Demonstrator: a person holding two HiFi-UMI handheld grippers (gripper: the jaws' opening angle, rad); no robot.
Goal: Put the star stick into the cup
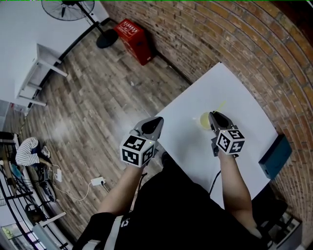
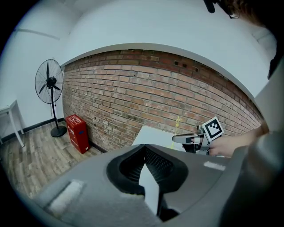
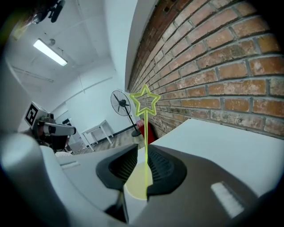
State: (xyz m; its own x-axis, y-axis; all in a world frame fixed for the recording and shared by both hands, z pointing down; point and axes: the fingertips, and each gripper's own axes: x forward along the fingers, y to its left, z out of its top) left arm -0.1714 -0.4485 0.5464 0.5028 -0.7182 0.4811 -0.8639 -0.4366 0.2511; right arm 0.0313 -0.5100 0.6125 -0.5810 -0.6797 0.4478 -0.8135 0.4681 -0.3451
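Observation:
A thin yellow-green star stick stands upright in a pale yellow cup on the white table. My right gripper is around the stick, which runs beside the right finger with a gap to the left one, so the jaws are open. From the head view the cup sits just ahead of the right gripper, and the stick leans past it. My left gripper hovers at the table's near-left edge, slightly open and empty. In its own view, the left gripper faces the right gripper.
A dark teal box lies on the table's right edge. A brick wall runs behind the table. On the wooden floor stand a red box, a fan and a white table.

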